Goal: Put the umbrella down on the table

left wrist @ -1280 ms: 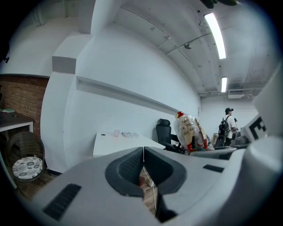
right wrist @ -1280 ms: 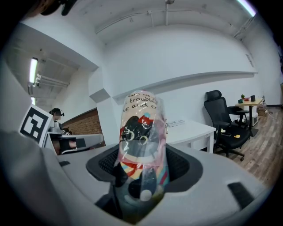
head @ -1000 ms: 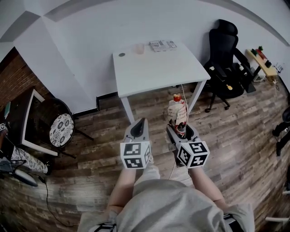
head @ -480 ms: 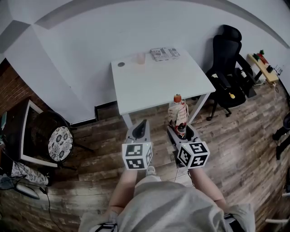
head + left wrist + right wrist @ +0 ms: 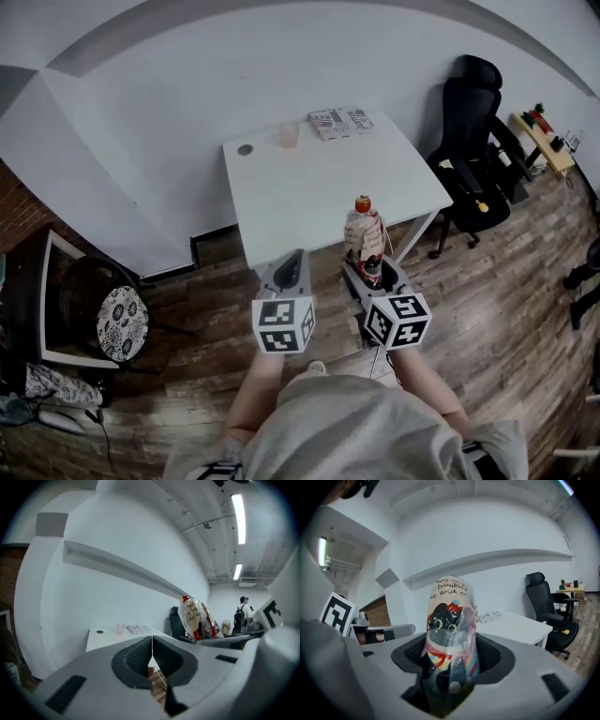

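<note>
In the head view, your left gripper (image 5: 294, 257) and right gripper (image 5: 372, 269) sit side by side, just short of the near edge of the white rectangular table (image 5: 319, 192). Each carries its marker cube toward your body. The right one holds the umbrella (image 5: 365, 232) upright. It is folded into a short cylinder inside a glossy clear sleeve with a red cap on top, near the table's near right corner, and its lower end is in the gripper, not on the tabletop. Along the table's far edge stand a pale translucent cup (image 5: 288, 136) and flat printed packs (image 5: 338, 121), with a small dark disc (image 5: 246, 149) to the cup's left. A black office chair (image 5: 476, 141) stands to the right of the table on the wood-plank floor (image 5: 487, 309).

In the left gripper view, your smooth grey jaws meet along a thin seam. Their ribbed dark pads (image 5: 138, 658) are pressed together with nothing between them. The table lies beyond them, and a person (image 5: 242, 614) stands far off past the table's right side.

In the right gripper view, your jaws are clamped on the umbrella's lower part. Its crinkled plastic sleeve shows a black cartoon cat, coloured stripes and some lettering, and it rises straight up between the pads. The table's flat white top lies behind and to the right of it.
</note>
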A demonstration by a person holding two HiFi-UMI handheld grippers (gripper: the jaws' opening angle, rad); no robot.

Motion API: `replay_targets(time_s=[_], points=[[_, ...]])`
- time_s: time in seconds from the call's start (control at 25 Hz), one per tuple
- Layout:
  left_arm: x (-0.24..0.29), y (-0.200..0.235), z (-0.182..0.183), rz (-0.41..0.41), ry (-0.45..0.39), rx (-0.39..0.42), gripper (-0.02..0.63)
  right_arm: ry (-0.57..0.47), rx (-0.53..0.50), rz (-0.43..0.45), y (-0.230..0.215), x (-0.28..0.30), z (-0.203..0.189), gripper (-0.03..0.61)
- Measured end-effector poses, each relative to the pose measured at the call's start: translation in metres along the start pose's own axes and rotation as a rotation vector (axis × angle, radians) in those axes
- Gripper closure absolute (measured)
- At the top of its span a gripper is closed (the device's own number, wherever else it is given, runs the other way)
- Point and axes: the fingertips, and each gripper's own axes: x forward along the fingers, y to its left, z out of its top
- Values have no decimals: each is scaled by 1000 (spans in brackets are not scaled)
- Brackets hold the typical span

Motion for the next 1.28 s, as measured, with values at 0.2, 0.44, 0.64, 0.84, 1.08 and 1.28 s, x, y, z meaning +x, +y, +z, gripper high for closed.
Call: replay_targets(time_s=[0.2, 0.44, 0.64, 0.84, 1.08, 1.28], points=[[23, 21, 6, -7, -4, -3, 606, 0, -3, -17, -5, 28, 6, 302], [37, 34, 3, -5, -5, -15, 606, 25, -28, -26, -9, 45, 4, 302], [48, 39, 2, -2, 7, -28, 606, 40, -15, -29, -17, 58, 3, 302], [70, 51, 1, 20, 10, -32, 606, 47, -17, -12, -31, 88, 7, 302], [110, 68, 8, 55, 8, -25, 606, 40, -31, 28, -51, 133, 19, 302], [151, 82, 22, 88, 4, -27, 606, 63, -35, 54, -75, 174, 31, 302]])
